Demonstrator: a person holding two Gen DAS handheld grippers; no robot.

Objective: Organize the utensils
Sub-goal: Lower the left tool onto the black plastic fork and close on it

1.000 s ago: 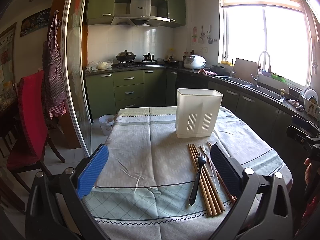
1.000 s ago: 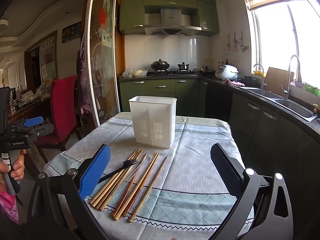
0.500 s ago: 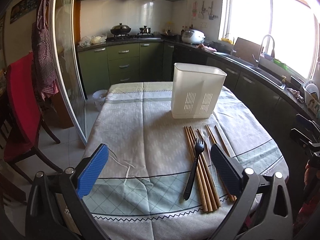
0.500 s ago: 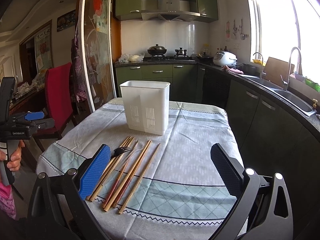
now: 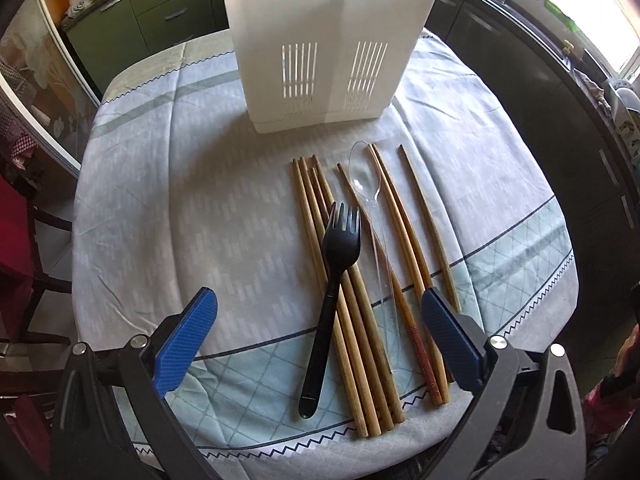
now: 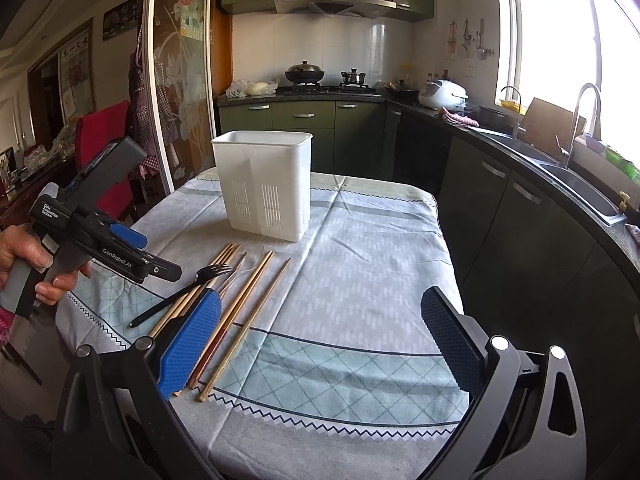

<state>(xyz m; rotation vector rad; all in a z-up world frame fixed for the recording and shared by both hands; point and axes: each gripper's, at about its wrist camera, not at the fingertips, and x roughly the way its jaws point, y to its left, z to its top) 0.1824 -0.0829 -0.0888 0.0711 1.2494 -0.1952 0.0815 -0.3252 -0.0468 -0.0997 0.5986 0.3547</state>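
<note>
The bench (image 5: pixel 168 184) carries everything. At twelve o'clock stands the white caddy (image 5: pixel 320 40); its inside is hidden. Toward six o'clock the chopsticks (image 5: pixel 348 300), black fork (image 5: pixel 332 280) and clear spoon (image 5: pixel 370 200) lie side by side, likely laid out for picking. Left tongs (image 5: pixel 320 344) hang released over them; right tongs (image 6: pixel 324 344) are released too.

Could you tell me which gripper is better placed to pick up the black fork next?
Left. The left gripper is open right above the black fork, whose handle lies between its fingers. The right gripper is open over bare tablecloth beside the utensils.
</note>
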